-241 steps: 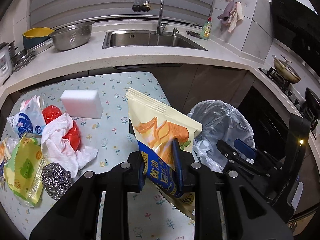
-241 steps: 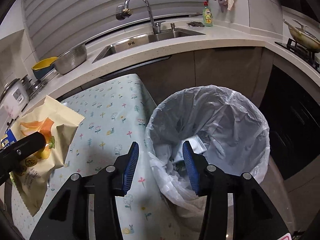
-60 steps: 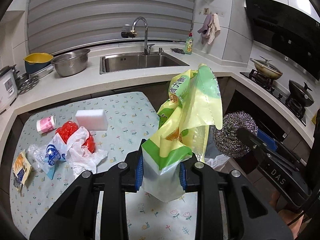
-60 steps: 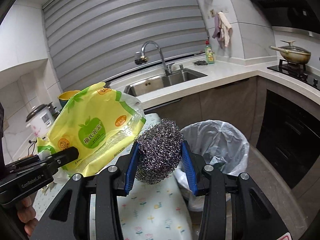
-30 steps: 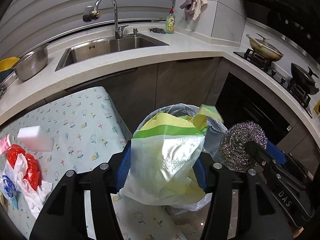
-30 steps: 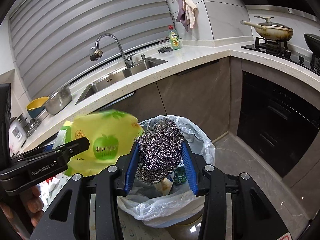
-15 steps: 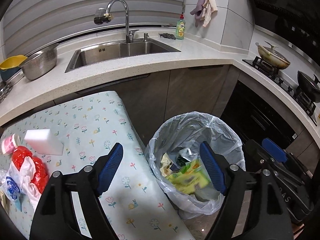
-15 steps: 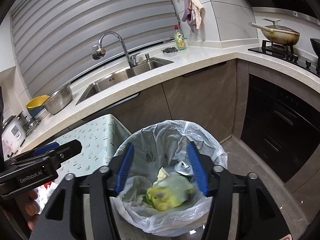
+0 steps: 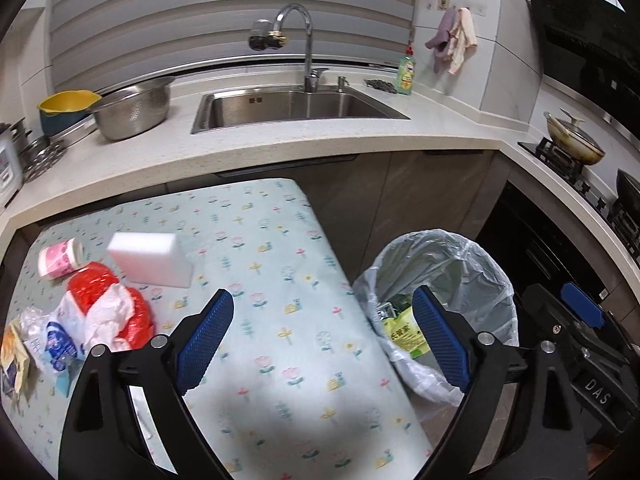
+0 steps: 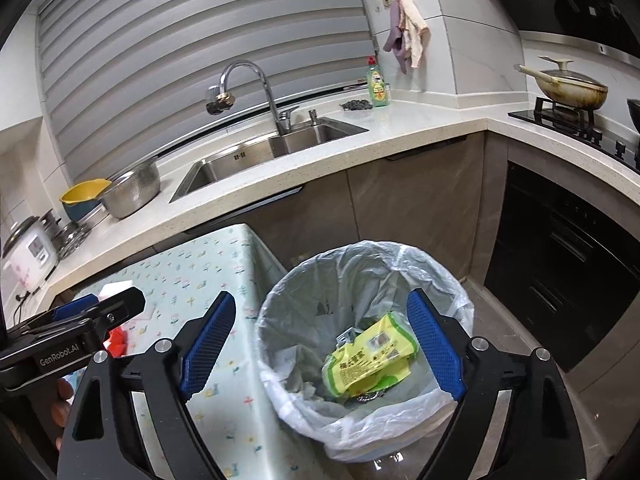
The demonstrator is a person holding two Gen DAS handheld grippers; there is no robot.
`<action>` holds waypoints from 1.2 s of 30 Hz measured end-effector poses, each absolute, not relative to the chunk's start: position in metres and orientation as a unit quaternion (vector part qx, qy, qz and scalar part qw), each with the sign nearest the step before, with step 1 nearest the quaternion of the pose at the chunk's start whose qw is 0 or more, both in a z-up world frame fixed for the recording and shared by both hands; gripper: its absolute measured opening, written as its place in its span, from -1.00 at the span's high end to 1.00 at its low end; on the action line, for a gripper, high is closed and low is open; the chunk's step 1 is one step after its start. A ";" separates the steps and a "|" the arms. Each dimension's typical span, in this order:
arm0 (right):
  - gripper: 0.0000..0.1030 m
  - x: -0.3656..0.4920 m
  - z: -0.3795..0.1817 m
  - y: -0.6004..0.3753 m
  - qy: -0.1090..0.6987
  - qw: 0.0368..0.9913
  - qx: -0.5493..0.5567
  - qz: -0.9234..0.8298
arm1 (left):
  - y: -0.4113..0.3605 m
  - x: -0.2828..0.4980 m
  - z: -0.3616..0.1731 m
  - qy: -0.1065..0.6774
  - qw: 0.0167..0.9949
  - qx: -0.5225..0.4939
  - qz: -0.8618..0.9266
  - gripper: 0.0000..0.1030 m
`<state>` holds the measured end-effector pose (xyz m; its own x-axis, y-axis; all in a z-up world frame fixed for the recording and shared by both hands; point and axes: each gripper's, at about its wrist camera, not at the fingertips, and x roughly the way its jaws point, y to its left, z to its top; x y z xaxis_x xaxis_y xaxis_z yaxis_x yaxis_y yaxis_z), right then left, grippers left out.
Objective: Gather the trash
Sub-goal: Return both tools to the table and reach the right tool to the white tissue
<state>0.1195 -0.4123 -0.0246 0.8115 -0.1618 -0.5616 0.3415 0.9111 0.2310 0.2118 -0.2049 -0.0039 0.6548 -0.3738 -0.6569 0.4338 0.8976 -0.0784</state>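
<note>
While the yellow-green wrapper [image 10: 370,356] lies inside the lined trash bin [image 10: 400,254] on the floor just beside the table [image 9: 260,248], my right gripper [image 10: 322,340] hangs over the bin and my left gripper [image 9: 324,334] over the table's edge, both sets of jaws opening with nothing between them. More trash waits at the table's far-left side: a red bag [image 9: 86,284] tangled with white tissue [image 9: 106,312], a blue-printed packet [image 9: 58,346] and a small pink cup [image 9: 60,258]. A white sponge block [image 9: 150,258] sits beside the heap and could be swept along by mistake. A careless reach might also scatter the loose pile or snag the bin's thin liner.
</note>
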 end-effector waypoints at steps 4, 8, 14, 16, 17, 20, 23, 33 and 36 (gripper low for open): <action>-0.65 0.122 -0.017 -0.385 0.281 0.941 0.148 -0.120 | -0.172 0.208 0.001 0.348 0.915 0.032 -0.201 -0.78; -0.70 0.128 -0.012 -0.352 0.288 0.942 0.134 -0.104 | -0.135 0.207 -0.001 0.352 0.920 0.025 -0.172 -0.80; -0.86 0.134 -0.009 -0.298 0.291 0.947 0.104 -0.083 | -0.077 0.208 -0.009 0.363 0.923 0.012 -0.131 -0.80; -0.86 0.137 -0.009 -0.281 0.294 0.948 0.099 -0.076 | -0.057 0.208 -0.011 0.366 0.923 0.010 -0.117 -0.80; -0.86 0.138 -0.010 -0.272 0.295 0.948 0.098 -0.072 | -0.048 0.208 -0.012 0.367 0.923 0.009 -0.112 -0.80; -0.86 0.141 -0.011 -0.247 0.294 0.949 0.085 -0.072 | -0.018 0.207 -0.017 0.371 0.924 0.004 -0.093 -0.80; -0.86 0.147 -0.014 -0.220 0.297 0.950 0.058 -0.081 | 0.010 0.206 -0.022 0.376 0.924 -0.005 -0.075 -0.80; -0.86 0.176 -0.048 -0.158 0.362 0.930 0.029 -0.055 | 0.078 0.207 -0.045 0.393 0.919 -0.018 -0.031 -0.80; -0.86 0.180 -0.055 -0.148 0.357 0.933 0.040 -0.032 | 0.090 0.210 -0.051 0.397 0.917 -0.021 -0.023 -0.80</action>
<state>0.1800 -0.1475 -0.0553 0.7431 -0.0312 -0.6685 0.0881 0.9948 0.0515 0.2105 0.0904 -0.0510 0.6840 -0.0597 -0.7271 0.0264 0.9980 -0.0572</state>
